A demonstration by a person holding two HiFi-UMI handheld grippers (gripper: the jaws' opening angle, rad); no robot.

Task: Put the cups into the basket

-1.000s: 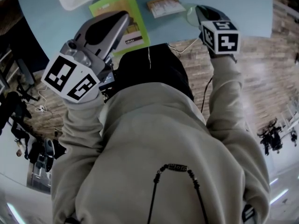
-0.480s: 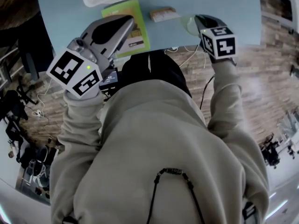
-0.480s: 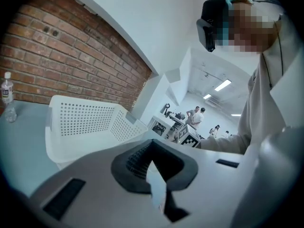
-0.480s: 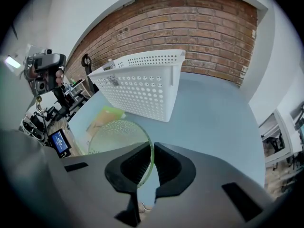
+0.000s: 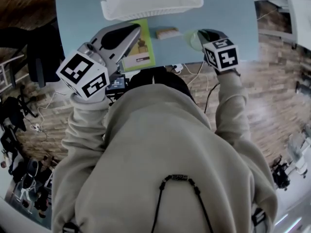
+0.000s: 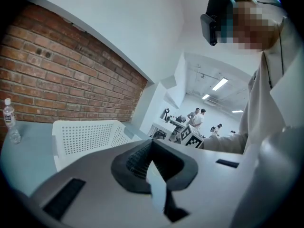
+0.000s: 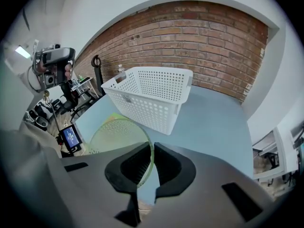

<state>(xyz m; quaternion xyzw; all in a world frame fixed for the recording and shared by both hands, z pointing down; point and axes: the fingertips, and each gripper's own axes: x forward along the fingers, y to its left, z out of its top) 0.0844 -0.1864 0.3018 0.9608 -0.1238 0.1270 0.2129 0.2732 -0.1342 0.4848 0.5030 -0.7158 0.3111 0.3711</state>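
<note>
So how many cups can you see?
1 for sure: a see-through green cup, its rim pinched in the right gripper. The left gripper pinches a thin pale thing, maybe another cup's wall; I can't tell.

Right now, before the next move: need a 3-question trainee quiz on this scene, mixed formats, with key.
1. Multiple choice: what is the right hand-held gripper pinching?
A) the green booklet
B) the wall of a translucent green cup
C) the tan packet
2. True or false: the white perforated basket lies tipped on its side on the blue table.
3. Fill in: the water bottle stands on the table by the ___ wall.

Key: 1 B. 2 False, it stands upright. 3 brick.
</note>
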